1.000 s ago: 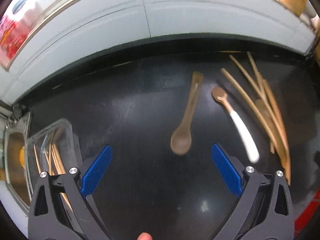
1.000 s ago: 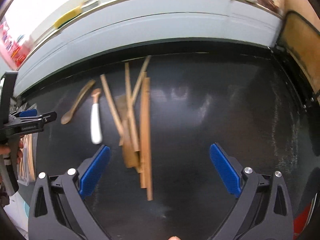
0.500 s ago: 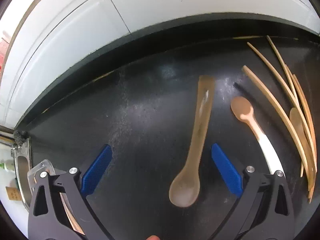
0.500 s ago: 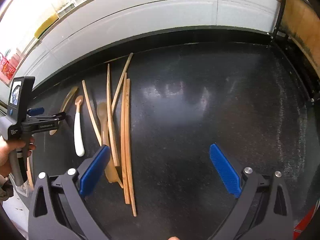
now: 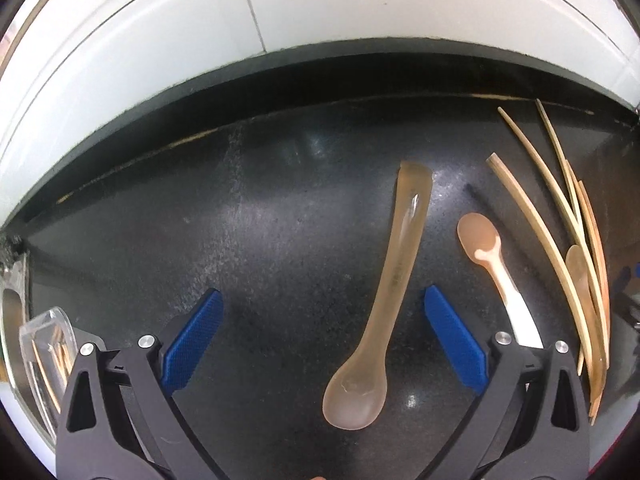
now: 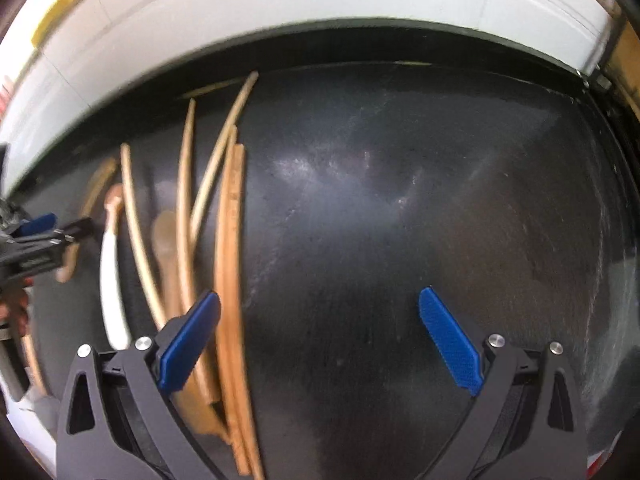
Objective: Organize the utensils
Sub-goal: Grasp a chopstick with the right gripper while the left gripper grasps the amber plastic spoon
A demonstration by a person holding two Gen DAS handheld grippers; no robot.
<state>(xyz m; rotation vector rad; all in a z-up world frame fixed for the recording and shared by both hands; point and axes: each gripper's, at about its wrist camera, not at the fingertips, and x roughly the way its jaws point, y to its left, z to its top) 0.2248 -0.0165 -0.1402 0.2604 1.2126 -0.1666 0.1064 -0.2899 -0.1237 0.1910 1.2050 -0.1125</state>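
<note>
Amber spoon [image 5: 390, 292] between spread left gripper [image 5: 322, 338] fingers, untouched

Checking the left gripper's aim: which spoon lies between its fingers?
The translucent amber spoon, bowl toward the camera, inside the open left gripper. The white-handled spoon lies outside the right finger.

Three spoons lay on the tabletop [image 5: 256, 248]: one translucent amber spoon [image 5: 390, 288], one white-handled spoon [image 5: 494, 268], one small wooden spoon [image 5: 578, 268] among the sticks. Roughly five chopsticks [image 5: 536, 240] counted in the loose pile; overlap kept the count uncertain. One clear container [image 5: 48, 344] at the left edge, a few sticks inside, number unclear.
</note>
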